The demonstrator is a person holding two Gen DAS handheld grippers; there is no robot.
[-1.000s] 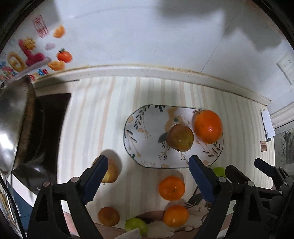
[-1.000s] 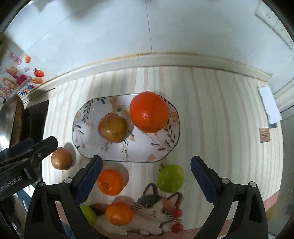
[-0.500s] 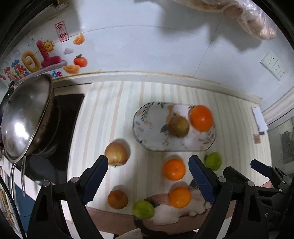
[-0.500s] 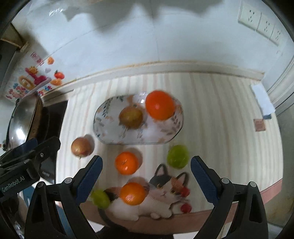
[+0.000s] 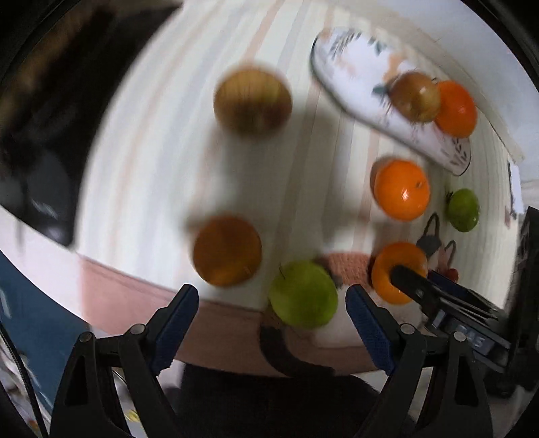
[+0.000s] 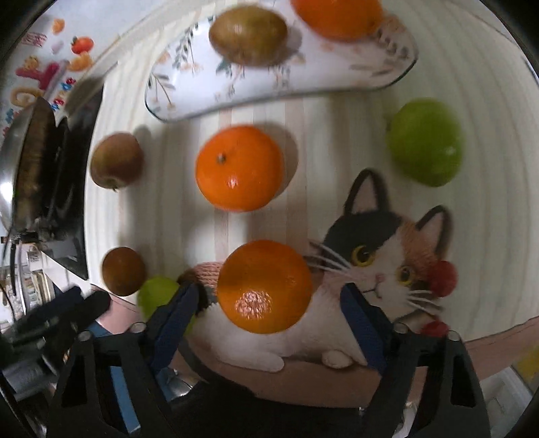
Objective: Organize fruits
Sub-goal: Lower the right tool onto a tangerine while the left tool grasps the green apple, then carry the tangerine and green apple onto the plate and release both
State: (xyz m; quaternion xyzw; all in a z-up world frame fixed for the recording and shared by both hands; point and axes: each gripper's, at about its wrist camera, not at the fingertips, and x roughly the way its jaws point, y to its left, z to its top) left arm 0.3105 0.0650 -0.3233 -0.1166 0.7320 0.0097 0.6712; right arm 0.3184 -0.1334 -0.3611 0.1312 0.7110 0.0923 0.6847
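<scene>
In the left wrist view my left gripper (image 5: 273,323) stands open, pointing down at a green fruit (image 5: 303,293) that lies just ahead of its blue pads, which do not touch it. A dull orange fruit (image 5: 227,251) lies left of it. In the right wrist view my right gripper (image 6: 267,320) is closing around an orange (image 6: 264,286) on the cat mat (image 6: 377,256). The orange sits between the pads with a gap on each side. The oval plate (image 6: 303,77) holds a brownish apple (image 6: 247,35) and a large orange (image 6: 337,17).
Loose on the striped cloth are another orange (image 6: 239,168), a green fruit (image 6: 424,141) and an apple (image 6: 116,160). A pan on a black stove (image 6: 30,161) stands at the left. The table's front edge (image 5: 141,286) runs close under both grippers.
Both grippers have dropped close to the table and the fruits loom larger. The right jaws have narrowed around the near orange. The left gripper has shifted toward the front edge, over the green fruit.
</scene>
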